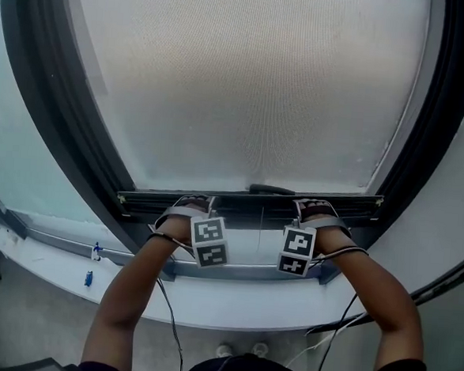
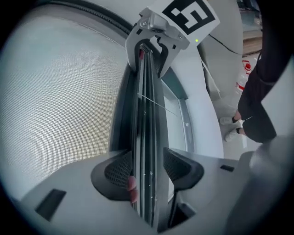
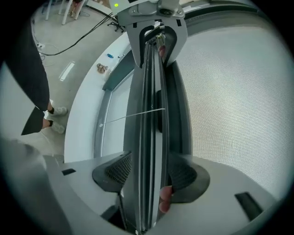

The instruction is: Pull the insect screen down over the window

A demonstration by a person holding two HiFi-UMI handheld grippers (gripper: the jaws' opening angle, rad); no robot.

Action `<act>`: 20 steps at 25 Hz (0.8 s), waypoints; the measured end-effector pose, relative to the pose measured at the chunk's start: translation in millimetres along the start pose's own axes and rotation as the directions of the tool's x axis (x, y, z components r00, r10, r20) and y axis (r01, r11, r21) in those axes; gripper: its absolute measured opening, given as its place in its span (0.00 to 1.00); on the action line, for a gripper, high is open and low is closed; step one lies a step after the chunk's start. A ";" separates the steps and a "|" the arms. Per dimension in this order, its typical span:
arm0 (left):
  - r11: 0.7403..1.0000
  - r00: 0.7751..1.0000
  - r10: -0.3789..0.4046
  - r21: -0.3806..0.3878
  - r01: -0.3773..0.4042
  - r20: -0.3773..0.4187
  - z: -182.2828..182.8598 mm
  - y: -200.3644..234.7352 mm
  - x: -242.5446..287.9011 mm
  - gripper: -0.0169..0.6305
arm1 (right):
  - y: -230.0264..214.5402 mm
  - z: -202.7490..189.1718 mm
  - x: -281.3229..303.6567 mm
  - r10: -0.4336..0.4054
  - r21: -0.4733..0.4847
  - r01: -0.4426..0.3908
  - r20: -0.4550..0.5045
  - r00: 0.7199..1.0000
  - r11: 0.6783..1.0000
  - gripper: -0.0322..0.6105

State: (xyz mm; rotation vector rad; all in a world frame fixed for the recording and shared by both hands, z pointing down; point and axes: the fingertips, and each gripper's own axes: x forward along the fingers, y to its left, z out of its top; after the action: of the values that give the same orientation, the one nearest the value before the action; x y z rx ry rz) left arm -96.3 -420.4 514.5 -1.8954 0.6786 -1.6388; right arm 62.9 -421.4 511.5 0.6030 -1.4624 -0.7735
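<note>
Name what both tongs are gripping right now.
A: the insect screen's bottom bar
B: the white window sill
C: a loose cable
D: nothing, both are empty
A: in each gripper view the insect screen's bottom bar runs lengthwise between the jaws of the left tongs and the right tongs, which are closed against it.

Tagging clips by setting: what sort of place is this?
Indoors at a window, room type unclear: mesh insect screen in a dark window frame, its pull bar partway down, white sill below.
</note>
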 end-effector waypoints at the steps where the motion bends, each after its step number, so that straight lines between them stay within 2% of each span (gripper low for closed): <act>1: 1.000 1.000 -0.018 -0.004 0.018 -0.006 -1.8 -7.7 6.8 0.35 | 8.1 0.2 5.6 0.014 -0.006 -0.014 -0.004 1.000 1.000 0.41; 5: 1.000 1.000 -0.025 -0.012 0.025 -0.016 -2.3 -24.4 23.4 0.35 | 27.3 -0.1 20.4 0.037 -0.002 -0.037 -0.021 0.999 0.999 0.41; 14: 0.999 0.999 0.038 -0.014 -0.038 -0.021 -4.6 -29.1 30.2 0.35 | 32.8 2.5 25.5 0.025 0.032 -0.025 -0.014 1.000 0.999 0.41; 20: 0.999 0.999 0.035 -0.028 -0.035 -0.007 -4.7 -27.8 30.8 0.35 | 32.1 2.4 27.2 0.028 0.031 -0.027 -0.029 0.999 0.999 0.41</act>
State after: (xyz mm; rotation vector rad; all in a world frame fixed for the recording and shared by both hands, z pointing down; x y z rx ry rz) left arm -96.1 -421.5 556.2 -1.8879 0.7375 -1.6229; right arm 62.2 -421.8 553.6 0.6141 -1.4544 -0.7193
